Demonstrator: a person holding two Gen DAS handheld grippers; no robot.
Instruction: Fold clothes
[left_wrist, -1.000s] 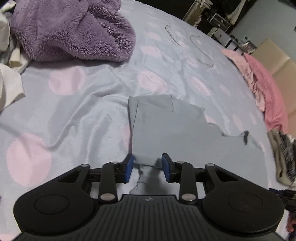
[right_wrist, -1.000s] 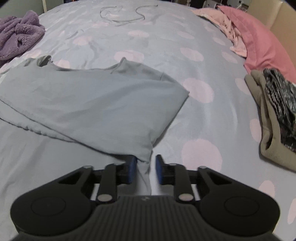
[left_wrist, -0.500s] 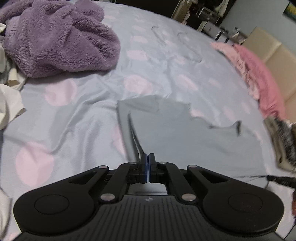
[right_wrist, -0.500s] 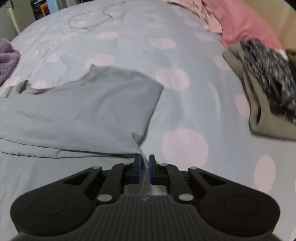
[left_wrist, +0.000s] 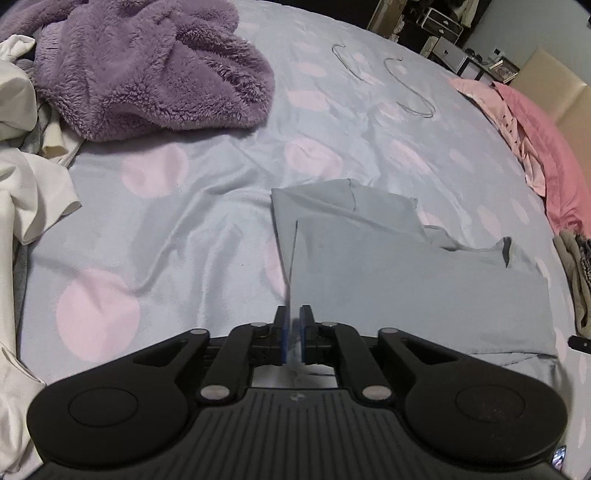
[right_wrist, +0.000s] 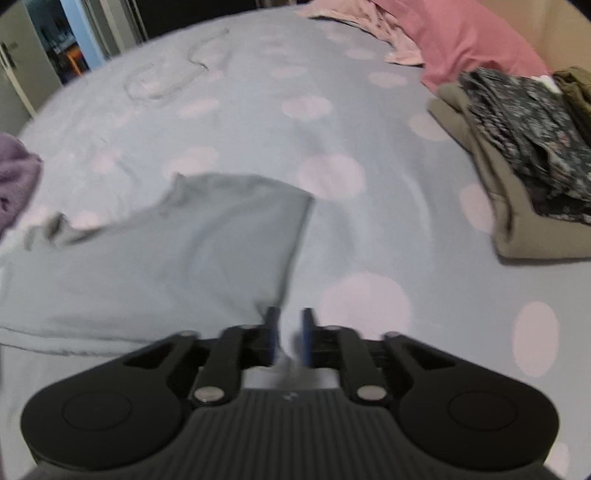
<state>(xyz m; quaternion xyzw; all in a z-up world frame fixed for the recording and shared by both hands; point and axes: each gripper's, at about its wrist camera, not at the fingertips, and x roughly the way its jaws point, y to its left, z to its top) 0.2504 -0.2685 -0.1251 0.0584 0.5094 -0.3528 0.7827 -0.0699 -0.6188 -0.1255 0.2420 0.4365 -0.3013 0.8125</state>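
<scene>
Half a second ago both pairs of pads were pressed together. Now the left hand-held gripper (left_wrist: 294, 334) has its blue pads slightly apart, with a thin edge of the grey T-shirt (left_wrist: 406, 273) pinched between them; that edge rises from the bed to the pads as a taut vertical fold. The right hand-held gripper (right_wrist: 289, 336) now stands spread with a clear gap. The shirt's lower corner ends just at its left pad, but the picture is blurred and I cannot tell whether any cloth sits between the pads.

Both grippers are low over the bed, pointing forward across it, the left at the shirt's left edge and the right at its right lower corner. In the left wrist view a dark tip of the other tool shows at the far right edge.

The T-shirt (right_wrist: 177, 258) lies flat, folded over on itself, on a pale blue bedsheet (left_wrist: 207, 206) with pink dots. From left to right in the left wrist view: white garments (left_wrist: 29, 192) at the edge, a purple fleece garment (left_wrist: 147, 70) beyond them, two wire hangers (left_wrist: 406, 88) far across the sheet, a pink pillow (left_wrist: 546, 162) at the right. In the right wrist view a stack of folded clothes (right_wrist: 517, 162), olive below and dark patterned on top, lies on the bed's right side, well apart from the shirt. An open doorway (right_wrist: 62, 48) shows at top left.
</scene>
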